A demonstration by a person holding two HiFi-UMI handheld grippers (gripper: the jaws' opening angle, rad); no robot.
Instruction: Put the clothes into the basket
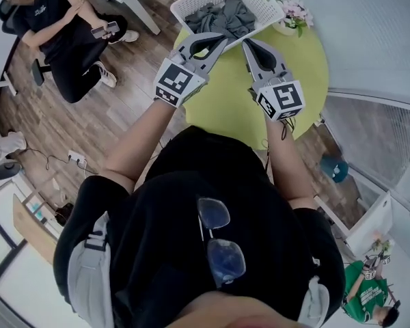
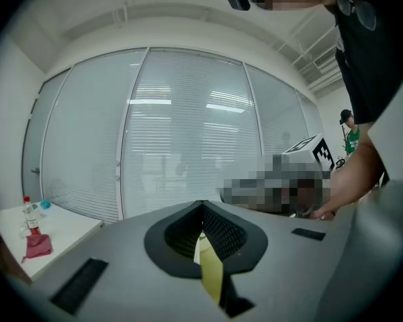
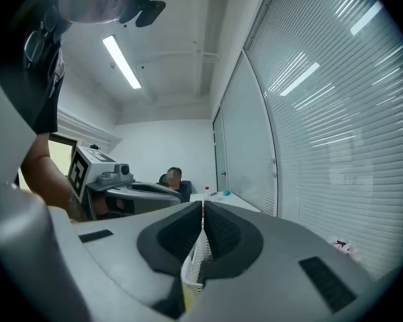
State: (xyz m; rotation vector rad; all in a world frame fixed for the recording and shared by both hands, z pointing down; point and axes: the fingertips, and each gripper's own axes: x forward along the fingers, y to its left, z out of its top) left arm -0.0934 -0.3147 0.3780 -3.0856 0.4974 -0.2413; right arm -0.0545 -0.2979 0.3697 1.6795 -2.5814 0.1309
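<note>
seated person (image 1: pixel 61 33): on the floor side, well left of the table, in dark clothing, holding a phone (image 1: pixel 104 28).
left gripper (image 1: pixel 222 42): raised over the far-left part of the table, pointed toward the basket; jaws pressed together tip to tip in the left gripper view (image 2: pixel 203 204), clenched on nothing, with only a sliver of yellow-green tabletop visible through the slot behind the tips.
basket (image 1: pixel 183 12): white, lattice-walled, standing at the far edge of the table, just beyond both gripper tips.
clothes (image 1: pixel 222 16): grey, crumpled, lying inside the basket, below its rim.
right gripper (image 1: pixel 247 43): just beside the left one, apart from it, aimed at the basket's near wall; jaws closed flat against each other in the right gripper view (image 3: pixel 202 204), gripping nothing, white basket lattice visible behind them.
flowers (image 1: pixel 294 11): small pale bunch at the far-right edge of the table, just right of the basket.
table (image 1: pixel 297 63): round, yellow-green, bare across its near half.
person in green (image 1: pixel 369 296): at the lower right corner of the head view, well away from the table.
</note>
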